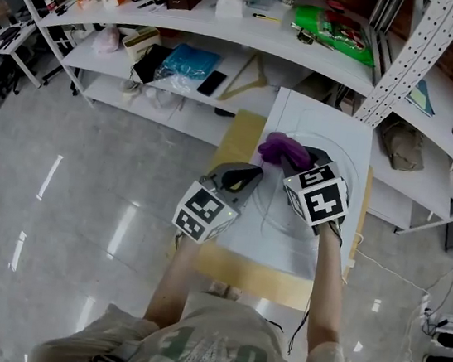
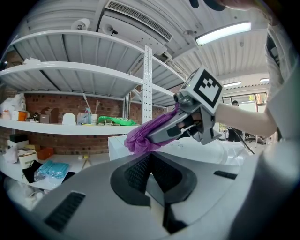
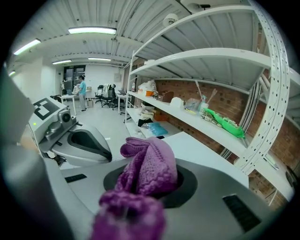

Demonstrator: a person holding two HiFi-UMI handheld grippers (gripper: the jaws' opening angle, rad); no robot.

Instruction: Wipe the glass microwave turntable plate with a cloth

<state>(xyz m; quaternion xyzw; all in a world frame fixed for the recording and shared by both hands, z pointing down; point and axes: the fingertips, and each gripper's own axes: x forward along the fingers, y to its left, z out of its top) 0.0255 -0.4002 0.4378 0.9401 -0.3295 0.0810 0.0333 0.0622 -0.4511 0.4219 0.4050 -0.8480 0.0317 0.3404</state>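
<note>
- I see a glossy grey floor (image 1: 80, 214) left of the desk (image 1: 345, 142).
- White shelving (image 1: 231, 30) runs beyond its far edge, against a brick wall (image 2: 61, 110).
- Strip lights (image 3: 92, 31) glow overhead.

Perforated upright (image 1: 407, 59) crowds table's (image 1: 359, 132) far right corner; open floor (image 1: 82, 197) left.

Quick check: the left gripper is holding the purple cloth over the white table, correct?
Not the left. The right gripper is holding the purple cloth, bunched between its jaws, as the right gripper view shows. It is over the white table, as you say.
</note>
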